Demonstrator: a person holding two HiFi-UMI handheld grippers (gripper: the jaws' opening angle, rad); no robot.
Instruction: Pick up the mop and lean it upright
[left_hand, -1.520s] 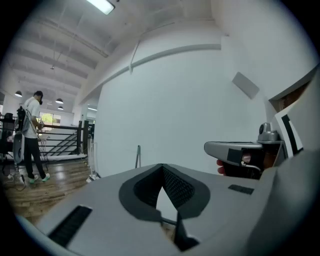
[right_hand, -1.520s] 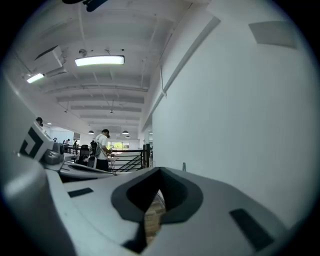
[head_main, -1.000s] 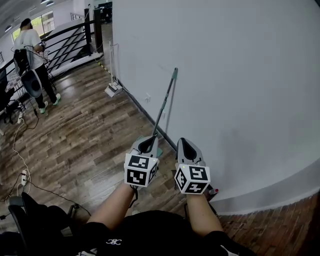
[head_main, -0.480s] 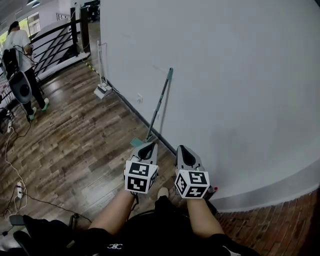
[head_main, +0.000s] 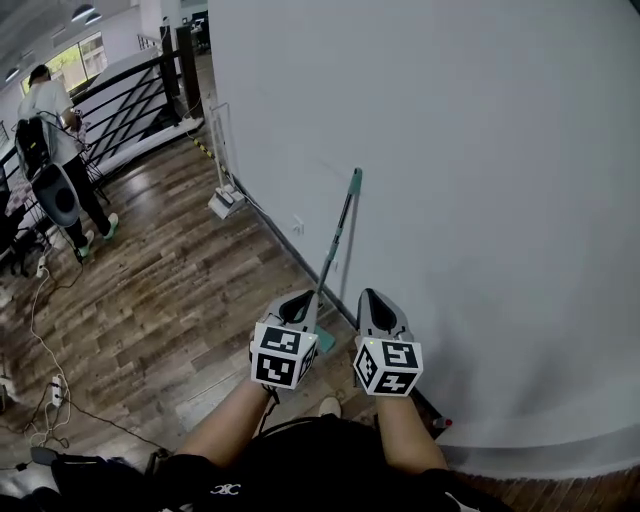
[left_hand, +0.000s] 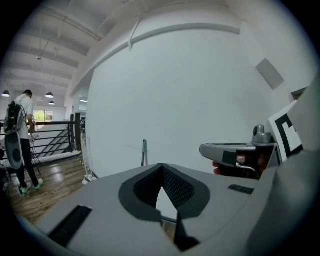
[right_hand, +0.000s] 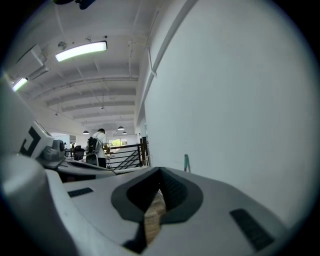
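Note:
The mop (head_main: 338, 247) leans upright against the white wall (head_main: 480, 150), its teal handle end (head_main: 355, 176) up and its teal head (head_main: 325, 341) on the wood floor. My left gripper (head_main: 303, 297) and right gripper (head_main: 371, 295) hang side by side just short of the mop's foot, both shut and empty. The head shows between them and neither touches the mop. Beyond my shut left gripper (left_hand: 162, 166) in the left gripper view rises the handle top (left_hand: 144, 149). It also shows as the handle top (right_hand: 186, 162) past my shut right gripper (right_hand: 160, 170).
A person (head_main: 58, 135) with a backpack stands at the far left by a black railing (head_main: 140, 85). A white device (head_main: 225, 203) sits at the wall's foot further along. Cables (head_main: 42, 330) trail over the wood floor at the left. A small red-tipped thing (head_main: 441, 424) lies by the baseboard.
The view has swung and drawn nearer the wall. The mop's foot, left of my left gripper half a second ago, now shows between both grippers. Both stay shut and empty.

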